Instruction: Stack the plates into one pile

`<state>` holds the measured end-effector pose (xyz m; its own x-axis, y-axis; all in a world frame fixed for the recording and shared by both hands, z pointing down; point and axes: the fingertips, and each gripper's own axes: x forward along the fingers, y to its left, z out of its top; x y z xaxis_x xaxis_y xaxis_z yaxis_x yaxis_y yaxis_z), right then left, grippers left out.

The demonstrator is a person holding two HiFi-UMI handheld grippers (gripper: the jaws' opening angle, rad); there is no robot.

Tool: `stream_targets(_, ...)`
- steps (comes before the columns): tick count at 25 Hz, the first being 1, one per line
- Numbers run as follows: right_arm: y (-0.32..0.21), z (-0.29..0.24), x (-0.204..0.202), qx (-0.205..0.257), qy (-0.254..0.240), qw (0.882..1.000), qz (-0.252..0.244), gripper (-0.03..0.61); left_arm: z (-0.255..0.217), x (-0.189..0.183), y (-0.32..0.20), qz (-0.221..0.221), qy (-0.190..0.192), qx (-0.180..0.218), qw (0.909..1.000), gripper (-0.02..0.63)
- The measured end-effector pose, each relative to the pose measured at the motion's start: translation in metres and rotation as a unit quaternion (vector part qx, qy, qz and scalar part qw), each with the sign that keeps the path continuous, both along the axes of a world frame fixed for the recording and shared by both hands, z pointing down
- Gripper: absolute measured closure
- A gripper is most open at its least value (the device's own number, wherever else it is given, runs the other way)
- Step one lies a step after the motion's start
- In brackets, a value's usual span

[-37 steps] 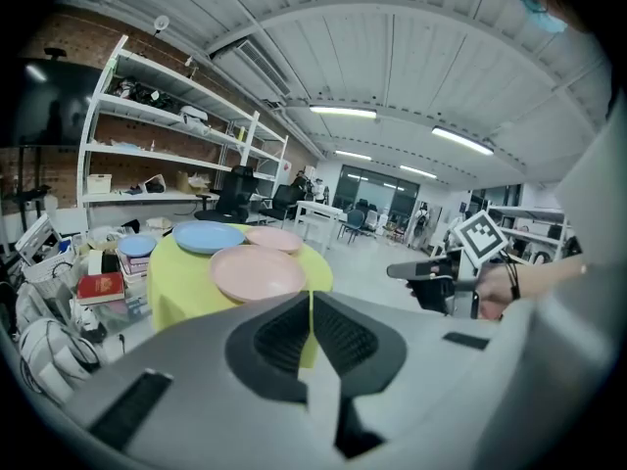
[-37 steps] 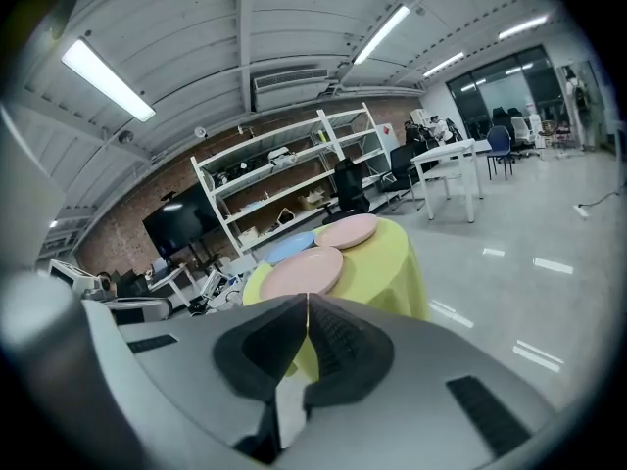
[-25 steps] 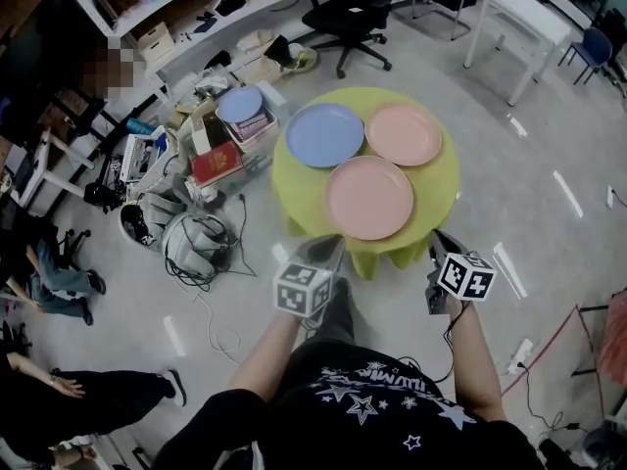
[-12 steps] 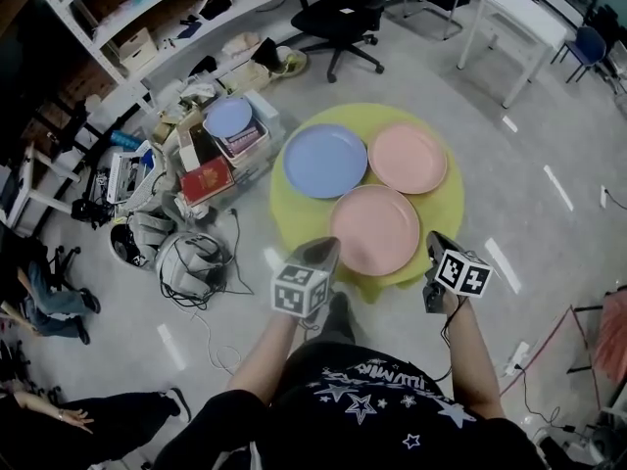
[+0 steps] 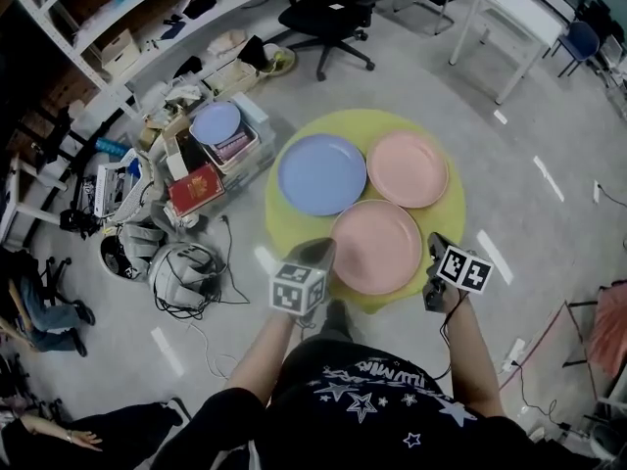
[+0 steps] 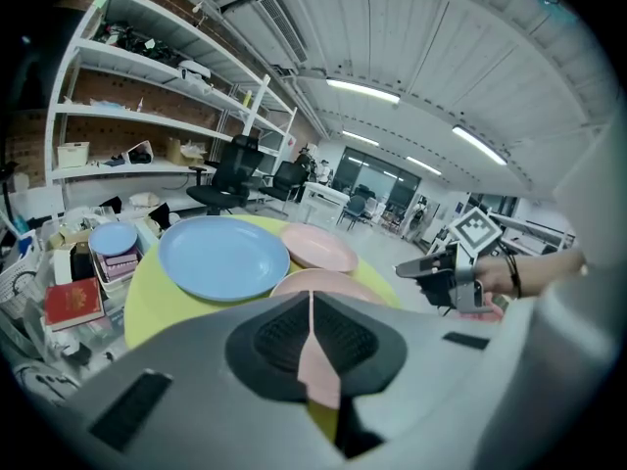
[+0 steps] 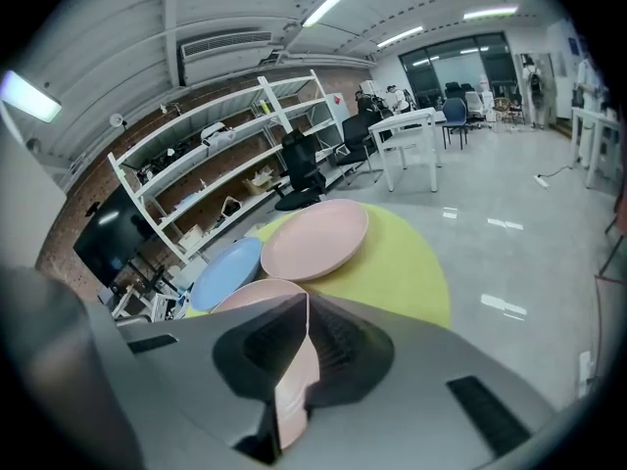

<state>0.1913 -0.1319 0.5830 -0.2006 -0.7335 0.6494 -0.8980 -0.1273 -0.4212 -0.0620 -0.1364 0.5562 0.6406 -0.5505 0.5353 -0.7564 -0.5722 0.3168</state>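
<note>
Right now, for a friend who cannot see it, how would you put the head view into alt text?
Three plates lie side by side, unstacked, on a round yellow-green table: a blue plate, a far pink plate and a near pink plate. The left hand-held gripper and right hand-held gripper, both shut and empty, flank the near one.

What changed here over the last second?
The person moved nearer: the left gripper and right gripper now reach the edge of the yellow table, beside the near pink plate. Both stayed shut and empty. The blue plate and far pink plate lie unmoved; nothing stacked.
</note>
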Motion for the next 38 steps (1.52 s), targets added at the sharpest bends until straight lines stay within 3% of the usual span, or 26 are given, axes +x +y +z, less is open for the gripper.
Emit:
stream_targets(13, -0.035, 0.018, 0.007, -0.02, -0.017, 0.998, 0.06, 0.561, 0.016, 0.002, -0.038, 0.043, 0.001, -0.021, 0.9989, 0.592)
stream_targets(23, -0.042, 0.022, 0.023, -0.036, -0.027, 0.996, 0.076, 0.56, 0.018, 0.018, -0.053, 0.065, -0.004, -0.026, 0.9976, 0.592)
stream_targets(27, -0.049, 0.028, 0.036, -0.041, -0.046, 0.995, 0.085, 0.55, 0.017, 0.019, -0.05, 0.049, -0.007, -0.027, 0.9984, 0.592)
stream_targets(30, -0.061, 0.029, 0.04, -0.047, -0.067, 0.994, 0.075, 0.483, 0.012, 0.02, -0.05, 0.03, -0.008, -0.028, 0.9991, 0.592)
stream_targets(38, -0.087, 0.053, 0.051, -0.075, -0.107, 0.989, 0.065, 0.468, 0.016, 0.021, -0.045, -0.025, -0.02, -0.036, 0.9988, 0.592)
